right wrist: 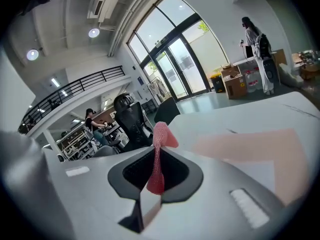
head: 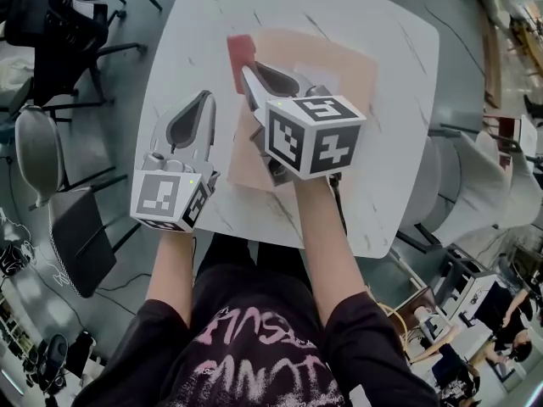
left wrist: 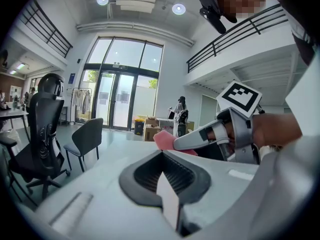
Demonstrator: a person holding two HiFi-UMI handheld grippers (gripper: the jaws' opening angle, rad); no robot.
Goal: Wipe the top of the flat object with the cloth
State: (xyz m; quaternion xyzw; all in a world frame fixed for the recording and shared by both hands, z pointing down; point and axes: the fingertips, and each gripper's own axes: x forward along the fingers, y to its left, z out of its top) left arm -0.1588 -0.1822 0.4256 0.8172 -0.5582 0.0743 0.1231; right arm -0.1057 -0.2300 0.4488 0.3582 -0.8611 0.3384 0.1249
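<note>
Left side first: my left gripper point(head: 206, 98) hangs low over the bare white marble-patterned tabletop point(head: 382, 32), fingers pressed together with nothing between them. Just to its right, the flat pale-peach rectangular board point(head: 339, 66) lies on the table. Over the board's left part sits my right gripper point(head: 248, 73), fingers clamped tight on the small pinkish-red mesh cloth point(head: 240, 56). The cloth pokes out past the tips at the board's far-left corner. I can't tell whether it touches the surface.

a white marbled table point(head: 356, 11) carries a pale pink flat sheet point(head: 349, 68) near its middle.
</note>
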